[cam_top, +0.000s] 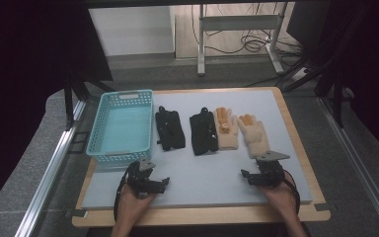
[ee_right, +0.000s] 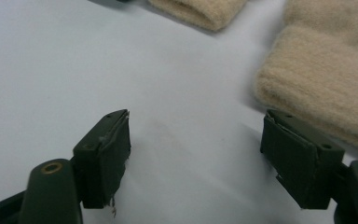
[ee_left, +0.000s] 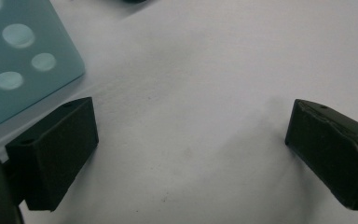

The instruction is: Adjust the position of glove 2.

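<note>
Since right gripper [cam_top: 254,177] sits just below cuff of right beige glove [cam_top: 254,137], jaws released and empty, best move — slide forward low, pinch cuff edge only. Glove lies flat on surface [cam_top: 212,170], long axis near-to-far, fingers pointing away, slightly tilted. Left gripper [cam_top: 159,182] also released, beside blue basket [cam_top: 122,123].

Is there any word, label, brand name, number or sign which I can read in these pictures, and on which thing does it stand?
None: no readable text.
Blue basket: plain walls with holes, no label seen.
Two black gloves and two beige gloves: no tag or logo seen; too small to tell more in the high view.
Left claw and right claw: plain black jaws, unmarked.
</note>
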`<state>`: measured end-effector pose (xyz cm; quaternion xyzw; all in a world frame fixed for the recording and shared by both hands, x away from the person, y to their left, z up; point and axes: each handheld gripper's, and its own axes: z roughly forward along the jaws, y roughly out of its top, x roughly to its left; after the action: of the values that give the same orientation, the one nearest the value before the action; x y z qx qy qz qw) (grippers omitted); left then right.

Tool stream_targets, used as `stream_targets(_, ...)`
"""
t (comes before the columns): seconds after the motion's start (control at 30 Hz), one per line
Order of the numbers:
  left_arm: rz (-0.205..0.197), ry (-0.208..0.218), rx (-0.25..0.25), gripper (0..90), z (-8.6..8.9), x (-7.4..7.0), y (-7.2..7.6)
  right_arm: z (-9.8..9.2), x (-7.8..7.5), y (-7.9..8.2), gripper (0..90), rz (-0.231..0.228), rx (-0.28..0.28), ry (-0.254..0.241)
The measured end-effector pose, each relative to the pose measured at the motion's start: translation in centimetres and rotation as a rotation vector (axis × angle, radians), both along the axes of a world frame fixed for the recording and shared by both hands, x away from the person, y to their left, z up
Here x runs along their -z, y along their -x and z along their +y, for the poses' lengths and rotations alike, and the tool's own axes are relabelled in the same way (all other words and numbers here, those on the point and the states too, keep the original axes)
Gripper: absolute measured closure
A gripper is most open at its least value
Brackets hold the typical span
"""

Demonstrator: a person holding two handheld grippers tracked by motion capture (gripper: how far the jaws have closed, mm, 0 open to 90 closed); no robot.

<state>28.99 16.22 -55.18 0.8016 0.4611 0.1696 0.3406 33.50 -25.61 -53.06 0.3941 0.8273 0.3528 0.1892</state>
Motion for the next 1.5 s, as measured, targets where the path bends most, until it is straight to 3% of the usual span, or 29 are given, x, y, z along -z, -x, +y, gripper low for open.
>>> stream_targets(0.2, 0.000, 0.001, 0.000, 2.9, 0.0, 0.0, 0.0, 0.5, -0.6, -0.1, 25.7, -0.009, 0.011, 0.031)
stream_targets(0.33, 0.000, 0.001, -0.001, 2.9, 0.0, 0.0, 0.0, 0.5, -1.5, -0.4, 26.4, 0.001, -0.004, -0.012)
stream_targets(0.4, -0.001, 0.004, -0.004, 2.9, 0.0, 0.0, 0.0, 0.9, -1.8, -0.7, 26.3, 0.016, -0.019, -0.008)
stream_targets(0.47, -0.002, 0.007, -0.006, 2.9, -0.1, 0.0, 0.0, 1.5, -2.1, -0.9, 26.3, 0.005, -0.025, 0.006)
stream_targets(0.67, -0.001, 0.006, -0.005, 3.0, 0.0, 0.0, 0.0, 2.8, -2.9, -2.2, 26.3, -0.006, -0.047, -0.013)
stream_targets(0.9, -0.001, 0.005, -0.005, 3.0, 0.0, 0.0, 0.0, 4.8, -3.8, -5.1, 39.1, 0.017, -0.103, -0.041)
stream_targets(1.0, -0.001, 0.005, -0.005, 3.0, 0.0, 0.0, 0.0, 5.6, -4.1, -6.2, 39.3, 0.029, -0.119, -0.062)
stream_targets(1.13, 0.000, 0.001, -0.002, 3.0, 0.0, 0.0, 0.0, 7.0, -4.5, -7.9, 38.1, 0.037, -0.116, -0.039)
stream_targets(1.37, 0.000, 0.001, -0.003, 3.1, 0.0, 0.0, 0.0, 9.3, -4.4, -11.0, 45.9, 0.107, -0.159, -0.062)
stream_targets(1.4, 0.000, 0.001, -0.003, 3.1, 0.0, 0.0, 0.0, 9.3, -4.4, -11.0, 45.9, 0.107, -0.159, -0.062)
stream_targets(1.5, -0.001, 0.002, -0.003, 3.1, 0.0, 0.0, 0.1, 10.5, -4.4, -12.4, 58.2, 0.076, -0.161, -0.037)
